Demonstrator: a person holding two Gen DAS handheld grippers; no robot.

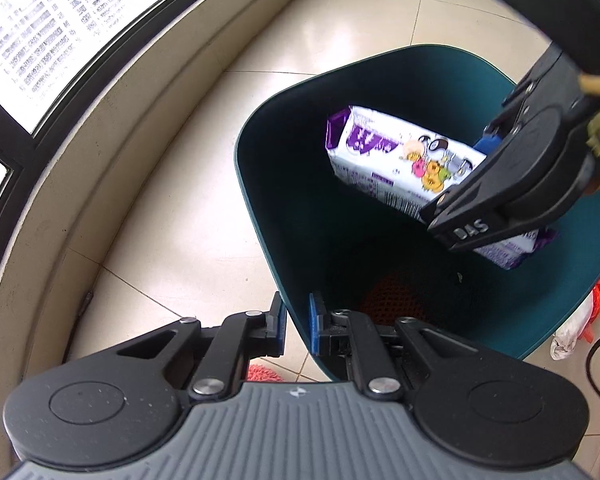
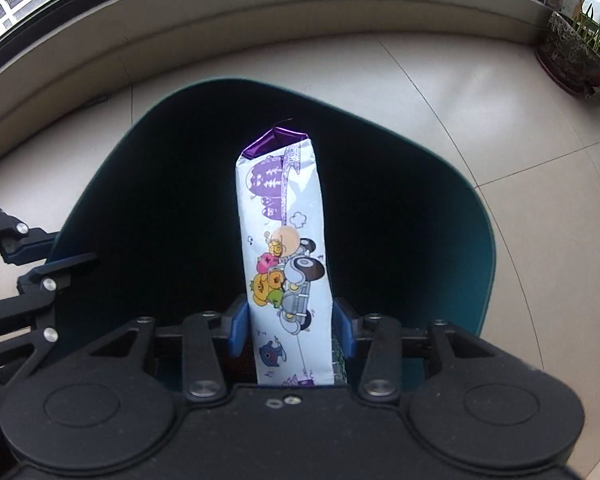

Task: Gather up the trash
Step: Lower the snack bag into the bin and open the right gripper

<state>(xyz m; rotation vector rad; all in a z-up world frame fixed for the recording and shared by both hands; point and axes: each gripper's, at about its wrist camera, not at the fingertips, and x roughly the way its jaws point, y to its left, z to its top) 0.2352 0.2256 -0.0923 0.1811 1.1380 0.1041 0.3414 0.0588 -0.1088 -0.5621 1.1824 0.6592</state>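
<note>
Right wrist view: right gripper [image 2: 290, 330] jaws gripping snack packet [image 2: 286, 248] by lower end, packet poking forward over dark mouth of bin [image 2: 480, 248]. Left gripper [image 1: 298, 322] jaws clamped on bin rim, wall between pads.

Risks: packet long; if released tilted, far end may catch rim and tip out onto floor [image 1: 172, 184]. Left grip slipping would let bin shift.

Room: bin mouth wide ahead of right jaws; left gripper close at its left; window ledge [image 2: 260, 12] well beyond.

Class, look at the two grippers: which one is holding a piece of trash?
The right gripper: it clamps the white and purple snack packet over the open dark green bin. The left gripper holds no trash; it pinches the bin's rim.
</note>
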